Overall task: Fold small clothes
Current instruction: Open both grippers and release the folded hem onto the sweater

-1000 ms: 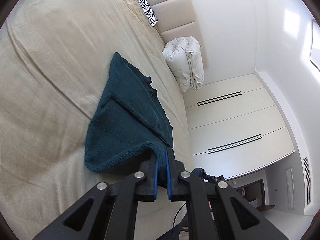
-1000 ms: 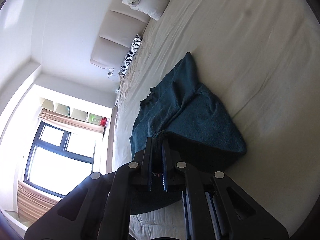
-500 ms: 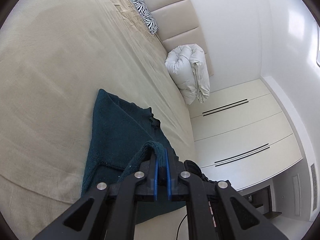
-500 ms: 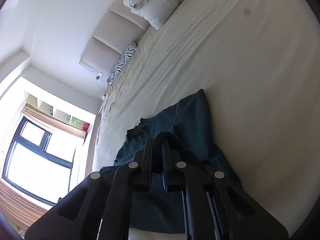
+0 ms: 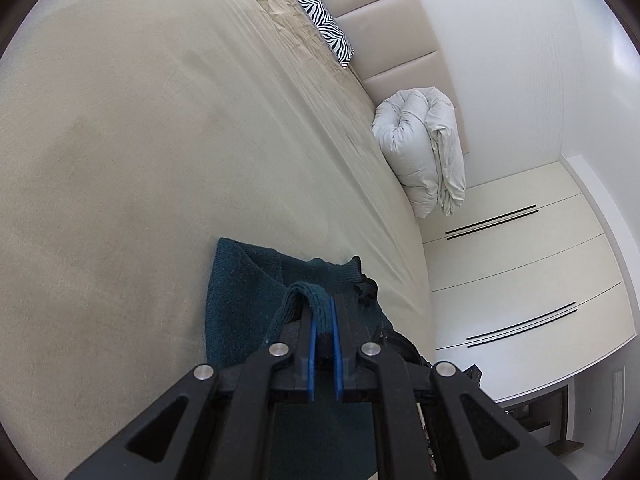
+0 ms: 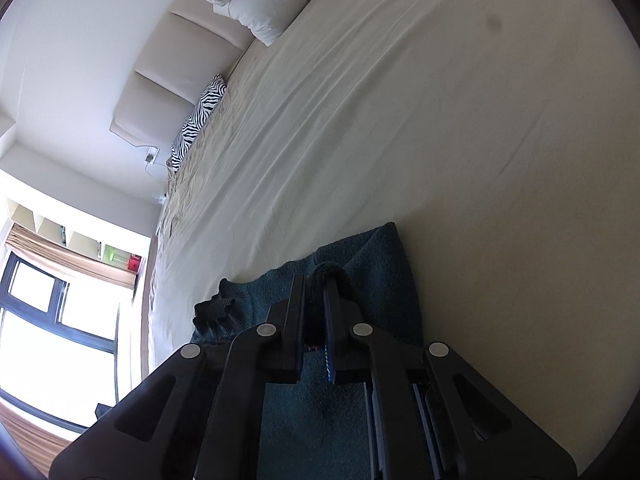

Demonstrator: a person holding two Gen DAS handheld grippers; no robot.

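Lying on the big tan bed (image 5: 140, 160) is a small dark teal knit top (image 5: 240, 292), close to the near edge of the bed. The left gripper (image 5: 323, 320) has its two blue pads squeezed tight on a thick folded edge of the top, and that bit of cloth loops up over the tips. The right gripper (image 6: 316, 300) is pinched on another bit of the same top (image 6: 380, 272), with a little dark roll of cloth sticking up between its tips. Both grippers are low over the cloth, and the top spreads out flat under and in front of them. One ribbed, bumpy edge of the top (image 6: 216, 308) points toward the window side. Far up the bed, a zebra pillow (image 5: 320, 20) leans by the padded headboard (image 5: 392, 40). A puffy white blanket (image 5: 424, 152) sits rolled up near it. White closet doors (image 5: 520, 272) stand past the bed in the left view, and a bright window (image 6: 52, 340) shows in the right view.
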